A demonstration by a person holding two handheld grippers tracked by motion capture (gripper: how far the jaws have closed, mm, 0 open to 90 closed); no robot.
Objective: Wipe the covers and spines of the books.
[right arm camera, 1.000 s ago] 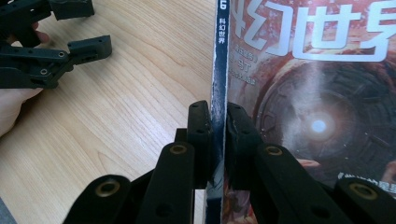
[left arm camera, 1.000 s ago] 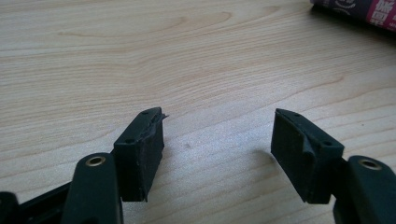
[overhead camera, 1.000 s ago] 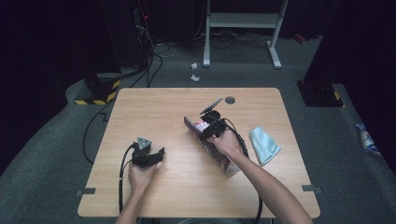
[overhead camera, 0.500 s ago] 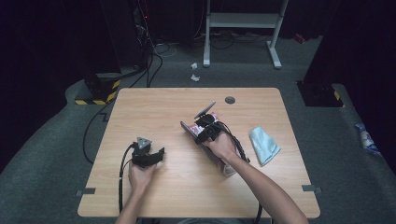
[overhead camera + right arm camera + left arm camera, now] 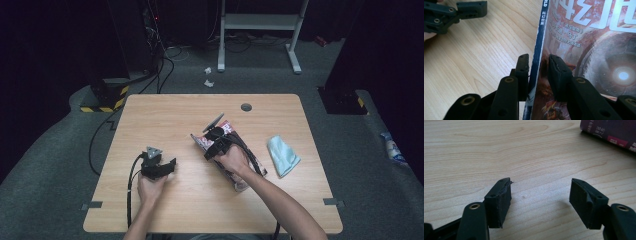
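A magazine [image 5: 241, 183] with a red and dark cover lies on the wooden table [image 5: 175, 115], right of centre. My right gripper [image 5: 210, 150] straddles its spine edge. In the right gripper view the right gripper [image 5: 537, 58] has one jaw on the table side and one over the cover of the magazine [image 5: 599, 50]. Its jaws have just been opening, and the pads stand slightly off the paper. My left gripper [image 5: 170, 166] rests at the table's left front. The left gripper [image 5: 540, 195] is open over bare wood, with the magazine [image 5: 614, 132] at the far right.
A light blue cloth [image 5: 282, 155] lies right of the magazine. A grey cable grommet [image 5: 246, 107] sits near the table's far edge. Cables trail from both grippers toward the front edge. The left gripper [image 5: 461, 11] shows at the upper left of the right gripper view.
My right hand has shifted slightly left and down with the gripper at the magazine's edge. The left hand has stayed where it was.
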